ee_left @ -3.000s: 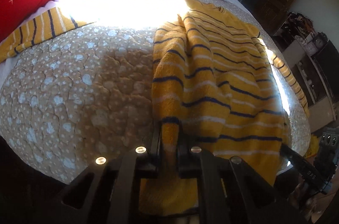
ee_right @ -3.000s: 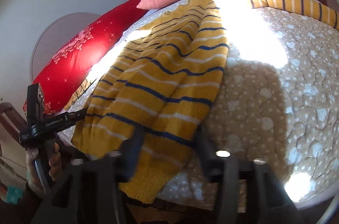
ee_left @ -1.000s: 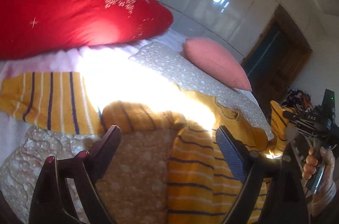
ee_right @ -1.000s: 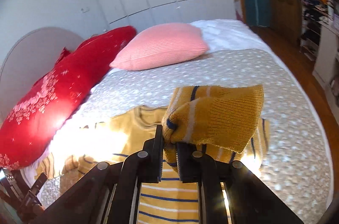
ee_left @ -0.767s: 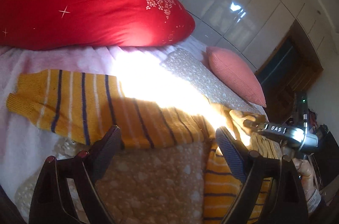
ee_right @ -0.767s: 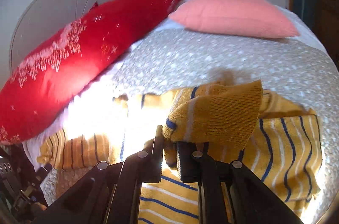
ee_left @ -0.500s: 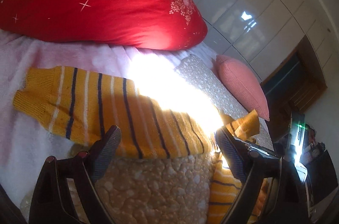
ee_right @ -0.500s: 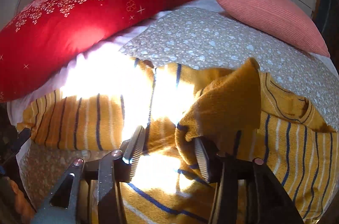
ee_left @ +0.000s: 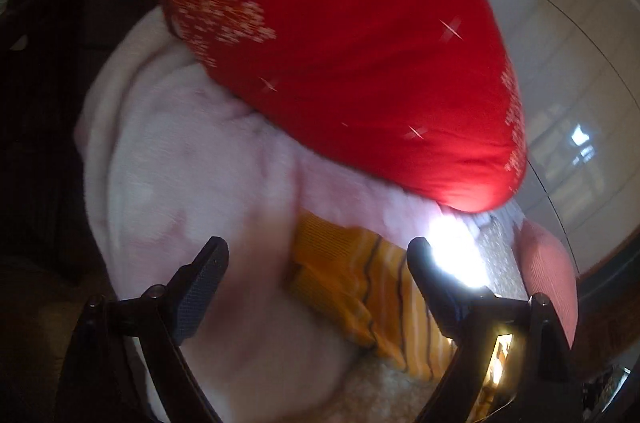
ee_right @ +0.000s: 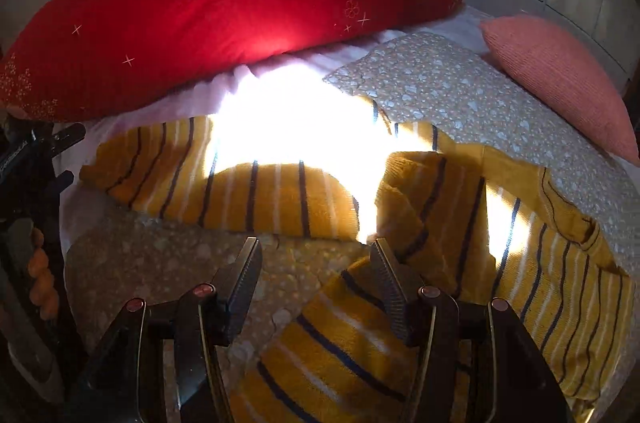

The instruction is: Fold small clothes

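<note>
Yellow striped sweater [ee_right: 460,223] under the wide right claw [ee_right: 316,263], seemingly untouched

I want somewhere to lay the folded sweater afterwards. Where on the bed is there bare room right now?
Bare quilt lies below the outstretched striped sleeve, in front of the open right claw. More shows between the sweater and the pink pillow. The strip under the red pillow is narrow; the right side is crowded with sweater.

Left gripper [ee_left: 316,255]: jaws spread wide, nothing between them. Right gripper [ee_right: 316,259]: jaws spread wide, empty, angled down and forward
</note>
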`<state>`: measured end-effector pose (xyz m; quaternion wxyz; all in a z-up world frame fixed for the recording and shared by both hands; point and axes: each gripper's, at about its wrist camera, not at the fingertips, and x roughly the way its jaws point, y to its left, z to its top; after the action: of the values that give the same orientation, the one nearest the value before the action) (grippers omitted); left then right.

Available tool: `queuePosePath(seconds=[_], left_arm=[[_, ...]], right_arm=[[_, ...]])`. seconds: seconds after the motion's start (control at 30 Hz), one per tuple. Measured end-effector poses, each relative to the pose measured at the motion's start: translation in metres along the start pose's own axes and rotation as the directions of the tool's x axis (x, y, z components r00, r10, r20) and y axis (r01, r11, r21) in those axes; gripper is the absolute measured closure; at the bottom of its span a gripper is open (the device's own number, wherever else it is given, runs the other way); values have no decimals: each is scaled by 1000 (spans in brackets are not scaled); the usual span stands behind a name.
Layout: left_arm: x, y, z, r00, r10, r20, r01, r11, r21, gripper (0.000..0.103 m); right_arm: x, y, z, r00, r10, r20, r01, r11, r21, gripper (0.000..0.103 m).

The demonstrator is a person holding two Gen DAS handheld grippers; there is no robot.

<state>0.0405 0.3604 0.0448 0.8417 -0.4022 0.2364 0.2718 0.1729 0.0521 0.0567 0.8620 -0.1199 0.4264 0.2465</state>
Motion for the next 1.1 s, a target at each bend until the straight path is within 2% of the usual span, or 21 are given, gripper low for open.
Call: queuePosePath(seconds=[0.1,0.2,0.27,0.37,0.43,0.53,0.6,0.63,0.7,0.77,0.83,0.87,0.9,0.93,0.97,1.0,1.03,1.07,1.1], left_arm=[[-6,29,12,997,65,49,-61,995,-84,13],[-1,34,11,995,96,35,-93,994,-62,13],[3,29,7,996,85,17,-85,996,-15,13],[4,14,-1,998,65,10,-66,997,36,13],[2,3,-7,999,32,10,-33,997,67,13],[-7,-20,-20,999,-33,9,31,988,148,13],[-13,-45,-36,995,-101,-27,104,970,220,13],[-15,-58,-47,986,-150,-68,163,954,250,13],[-14,-87,-70,951,-249,-185,296,908,296,13],[-18,-115,-100,902,-319,-289,409,845,344,13],[-23,-140,-128,843,-378,-384,517,767,381,13],[-24,-150,-142,820,-387,-422,551,734,398,13],[-28,-160,-154,810,-386,-442,568,706,423,13],[-30,-168,-166,807,-380,-452,576,679,456,13],[-33,-176,-177,807,-368,-462,578,651,492,13],[-34,-183,-188,811,-350,-469,575,627,526,13],[-34,-187,-195,816,-335,-471,569,610,551,13],[-34,-189,-201,818,-326,-473,566,600,566,13],[-33,-192,-206,819,-318,-477,565,592,575,13]], right_arm=[[5,39,6,997,69,-21,-70,995,-66,38],[7,51,10,998,56,-11,-56,997,-52,38],[0,31,8,1000,5,19,-5,1000,-2,38],[-17,-41,-13,988,-154,22,149,980,134,38],[-36,-102,-40,960,-281,-9,274,928,253,38],[-76,-184,-89,881,-466,-84,462,805,373,38],[-95,-226,-117,833,-534,-146,541,730,417,38],[-100,-243,-127,823,-542,-169,555,708,436,38],[-105,-264,-138,827,-529,-189,550,694,465,38],[-102,-272,-139,838,-515,-179,532,702,474,38],[-90,-276,-131,857,-488,-165,504,730,461,38],[-80,-275,-127,868,-469,-165,489,745,454,38],[-69,-275,-126,873,-455,-176,483,752,448,37],[-58,-281,-126,865,-456,-212,501,747,437,37],[-47,-282,-129,851,-462,-250,525,739,423,37],[-40,-283,-134,854,-449,-262,520,741,424,41],[-41,-285,-136,870,-428,-243,492,749,444,60],[-47,-286,-136,876,-425,-228,481,747,459,77],[-55,-287,-135,882,-422,-209,469,750,467,85]])
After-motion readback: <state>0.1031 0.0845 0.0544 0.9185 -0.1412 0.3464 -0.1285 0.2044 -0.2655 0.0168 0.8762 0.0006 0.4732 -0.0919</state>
